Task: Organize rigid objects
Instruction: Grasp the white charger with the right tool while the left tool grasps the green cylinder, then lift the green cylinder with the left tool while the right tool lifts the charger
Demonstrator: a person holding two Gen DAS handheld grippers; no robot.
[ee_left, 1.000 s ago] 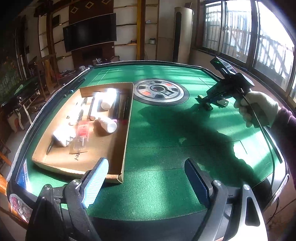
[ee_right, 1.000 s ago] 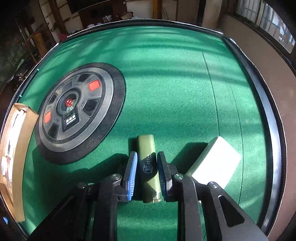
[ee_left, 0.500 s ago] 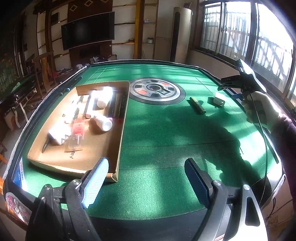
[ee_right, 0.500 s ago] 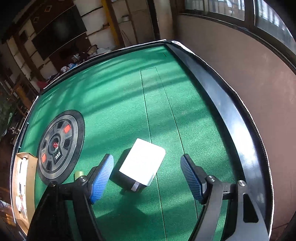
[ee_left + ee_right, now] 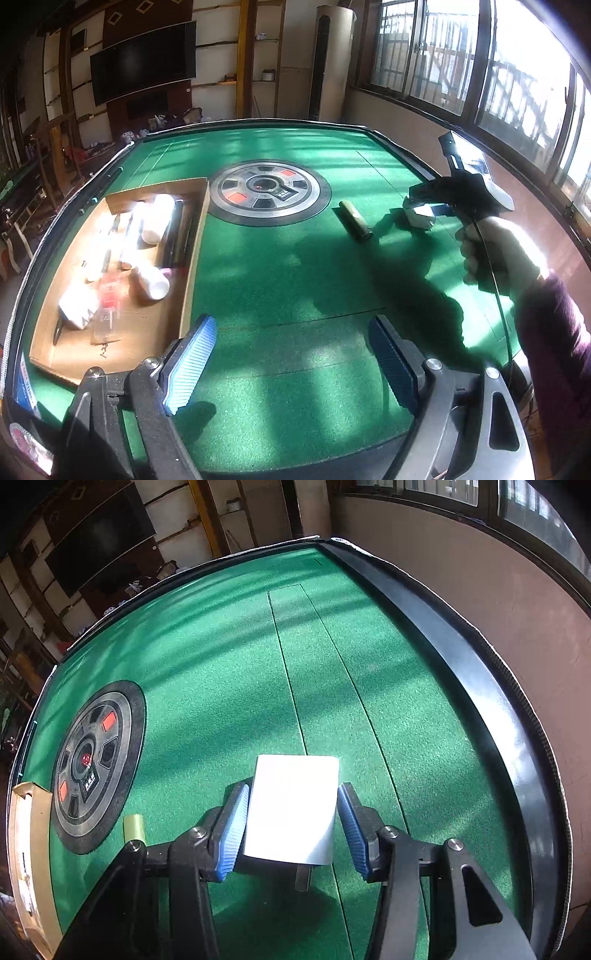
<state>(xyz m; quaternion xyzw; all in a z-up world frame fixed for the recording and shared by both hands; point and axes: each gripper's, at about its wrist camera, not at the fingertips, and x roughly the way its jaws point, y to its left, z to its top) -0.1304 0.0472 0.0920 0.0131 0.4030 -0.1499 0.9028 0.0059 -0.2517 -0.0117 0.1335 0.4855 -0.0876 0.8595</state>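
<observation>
The right gripper (image 5: 291,821) is closing around a white block (image 5: 291,808) near the right edge of the green table (image 5: 229,672); its pads flank the block's sides, contact unclear. The left gripper (image 5: 291,354) hangs wide open and empty over the near edge, beside a cardboard tray (image 5: 147,325)
</observation>
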